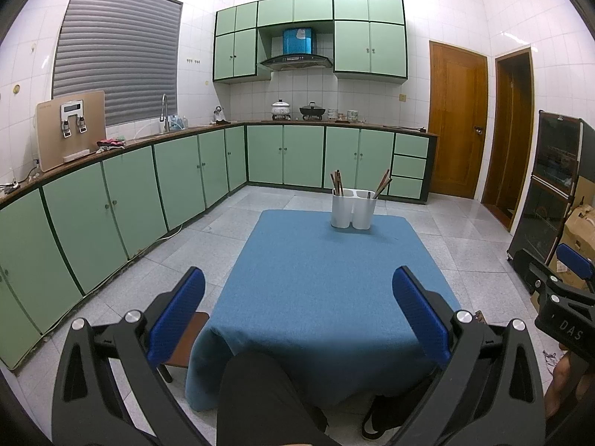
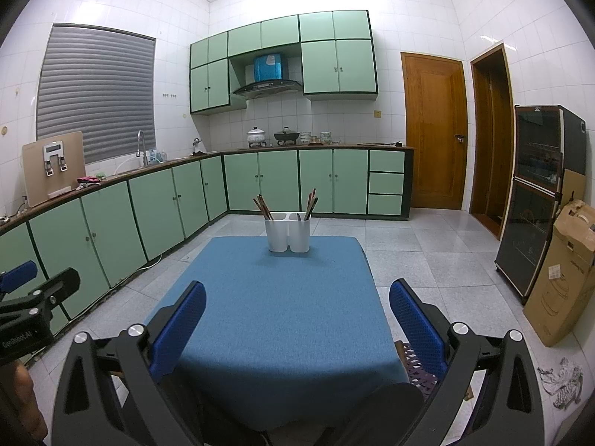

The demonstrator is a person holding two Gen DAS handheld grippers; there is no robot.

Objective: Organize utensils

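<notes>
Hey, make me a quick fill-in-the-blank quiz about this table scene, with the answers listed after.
1. The white holder has ____ compartments side by side.
2. The chopsticks stand in ____ compartments.
3. The tablecloth is ____ in colour.
4. The left gripper and right gripper both have their jaws ____, holding nothing.

Answers: two; both; blue; open

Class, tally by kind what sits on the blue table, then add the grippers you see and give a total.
White holder compartments: 2
Bundles of chopsticks: 2, one per compartment; single sticks are too small to count
Grippers: 2, left gripper and right gripper, both open and empty
Total: 6
</notes>
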